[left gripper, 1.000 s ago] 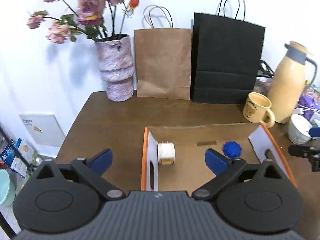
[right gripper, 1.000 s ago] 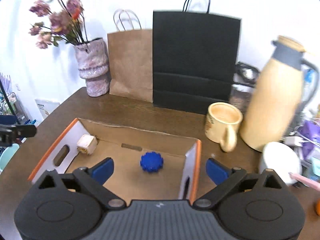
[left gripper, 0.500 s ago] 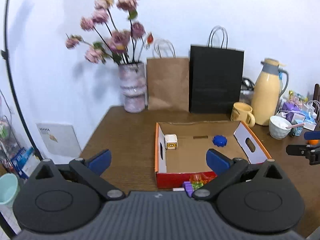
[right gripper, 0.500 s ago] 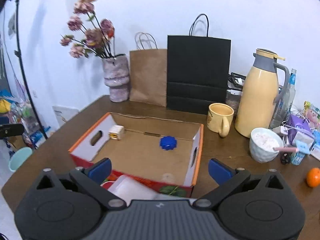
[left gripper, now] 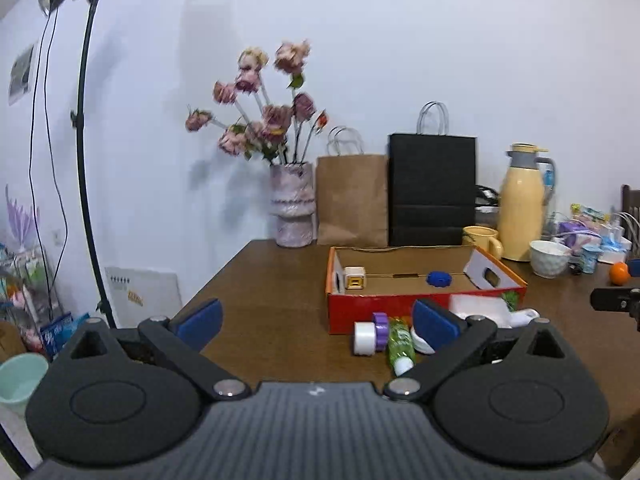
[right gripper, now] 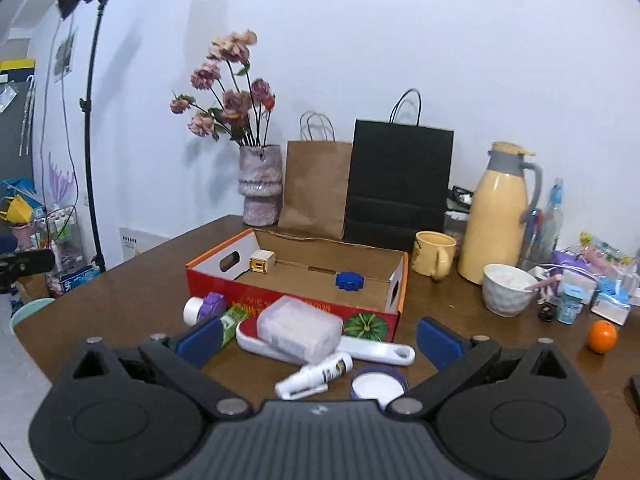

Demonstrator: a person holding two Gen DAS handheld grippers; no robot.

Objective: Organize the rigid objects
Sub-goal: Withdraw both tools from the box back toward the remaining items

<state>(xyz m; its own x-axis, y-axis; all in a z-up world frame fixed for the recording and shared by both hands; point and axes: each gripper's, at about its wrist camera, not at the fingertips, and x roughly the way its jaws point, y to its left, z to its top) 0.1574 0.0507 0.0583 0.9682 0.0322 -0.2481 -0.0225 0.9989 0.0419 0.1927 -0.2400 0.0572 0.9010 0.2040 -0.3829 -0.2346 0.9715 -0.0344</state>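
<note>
Loose items on the desk (right gripper: 440, 320), heaped against the front wall of the red cardboard box (right gripper: 296, 304): clear lidded container (right gripper: 298, 328), white spray bottle (right gripper: 316, 374) (long axis slanting up-right). Right gripper (right gripper: 320, 338) directly behind the heap, jaws spread, empty; nearer. Left gripper (left gripper: 316, 320) likewise spread, heap off its right side.

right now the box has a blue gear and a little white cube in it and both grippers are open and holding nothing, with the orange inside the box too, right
Not quite: the orange is not in the box; the right wrist view shows it on the table, far right. The rest holds: blue gear and white cube inside, left gripper and right gripper open and empty.
</note>
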